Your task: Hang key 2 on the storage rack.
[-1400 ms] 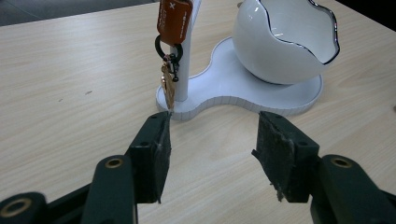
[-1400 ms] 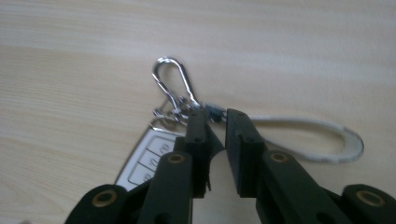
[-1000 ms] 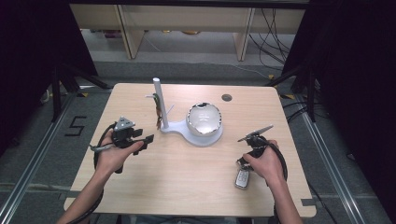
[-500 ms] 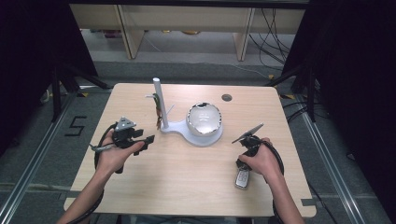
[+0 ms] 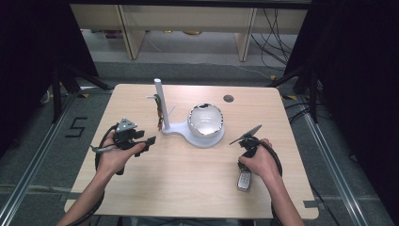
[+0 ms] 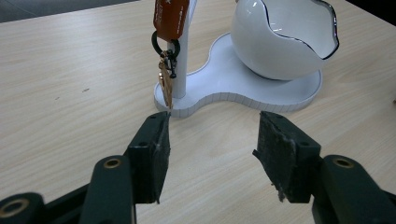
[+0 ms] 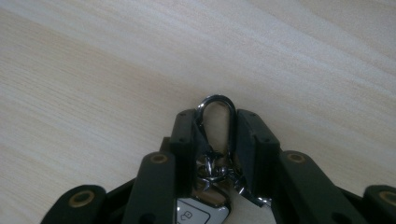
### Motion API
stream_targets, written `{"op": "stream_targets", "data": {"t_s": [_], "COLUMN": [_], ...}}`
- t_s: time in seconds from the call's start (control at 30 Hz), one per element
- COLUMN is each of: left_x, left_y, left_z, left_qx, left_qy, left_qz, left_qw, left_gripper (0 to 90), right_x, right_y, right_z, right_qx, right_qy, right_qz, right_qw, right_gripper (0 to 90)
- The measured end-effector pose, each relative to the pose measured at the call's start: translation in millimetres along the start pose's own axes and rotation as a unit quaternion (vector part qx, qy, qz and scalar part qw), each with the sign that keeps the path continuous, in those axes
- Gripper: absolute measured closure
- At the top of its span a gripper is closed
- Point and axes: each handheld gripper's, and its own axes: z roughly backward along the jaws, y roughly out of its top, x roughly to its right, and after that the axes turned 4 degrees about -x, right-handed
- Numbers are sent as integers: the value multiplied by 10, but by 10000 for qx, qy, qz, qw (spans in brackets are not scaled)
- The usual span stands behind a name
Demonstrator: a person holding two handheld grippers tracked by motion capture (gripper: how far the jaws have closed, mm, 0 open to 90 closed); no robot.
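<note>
Right claw (image 7: 215, 140) | just closed on car key (image 5: 243, 180) | hand barely shifted

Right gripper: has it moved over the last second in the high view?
Yes, slightly. The right gripper sits a little nearer the white bowl than before, above the car key on the table; its jaws have just been closing, with the key's metal clip between them.

Black hand-held gripper (image 6: 212, 161) jaws; brass-ringed screws; frayed pads (image 6: 275, 149).
</note>
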Motion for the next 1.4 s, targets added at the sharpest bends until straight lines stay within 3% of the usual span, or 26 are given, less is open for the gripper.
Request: {"op": "stream_targets", "data": {"t_s": [0.03,0.1,0.23,0.47,0.57,0.6,0.63,0.67,0.73,0.8,0.87,0.9,0.93,0.97,1.03,1.17,1.2,1.27,1.3,1.33,1.37,1.4], "left_x": [2,7,9,28,20,20,19,16,14,13,13,10,11,15,19,17,20,10,9,10,12,12], "left_y": [2,1,4,5,8,8,10,12,16,18,19,18,17,14,15,13,8,9,10,10,9,8], "left_z": [2,2,-3,-15,-8,-8,-6,-5,-5,1,0,-2,-4,-8,-5,3,-11,-4,-3,-1,0,1], "left_qx": [-11,10,41,40,-18,-11,-10,-13,-2,-14,-27,-24,-18,-3,-18,-27,63,21,25,26,39,34], "left_qy": [-13,-2,-4,-15,-15,-12,-7,-5,-29,8,19,12,1,-20,-4,6,-40,-42,-40,-42,-34,-39], "left_qz": [-1,2,28,28,-37,-33,-33,-50,-40,-46,-49,-59,-51,-52,-49,-59,2,-26,-26,-19,-13,-14], "left_qw": [10000,10000,10000,10000,10000,10000,10000,10000,10000,10000,10000,10000,10000,10000,10000,10000,10000,10000,10000,10000,10000,10000], "left_gripper": [436,436,436,436,435,436,436,436,436,436,436,436,436,436,436,435,435,435,435,435,435,435], "right_x": [6,-45,-43,-91,-105,-74,-69,-80,-53,24,28,47,18,12,3,10,6,13,-12,-13,2,-16], "right_y": [6,1,7,12,19,18,21,21,18,25,16,19,15,12,18,23,20,12,8,8,2,-5], "right_z": [-8,5,14,6,13,5,15,17,9,41,55,45,61,41,39,17,19,5,12,19,-3,4], "right_qx": [55,-22,-142,-140,-218,-184,-215,-209,-117,218,334,284,105,121,53,167,160,240,113,-80,-60,-13], "right_qy": [-12,47,34,-235,-203,-48,84,-93,1,108,167,135,133,117,67,4,29,-68,-29,-10,2,36], "right_qz": [115,-178,-44,-4,-194,-133,-258,-317,-337,-364,-494,-298,-458,-285,-273,-152,-224,-163,-343,-303,-253,-349], "right_qw": [9999,9998,9999,9996,9994,9997,9994,9992,9994,9990,9981,9991,9988,9995,9996,9997,9996,9996,9993,9995,9997,9994], "right_gripper": [687,674,661,700,703,704,704,705,707,871,871,871,869,866,863,863,863,854,841,850,863,866]}}
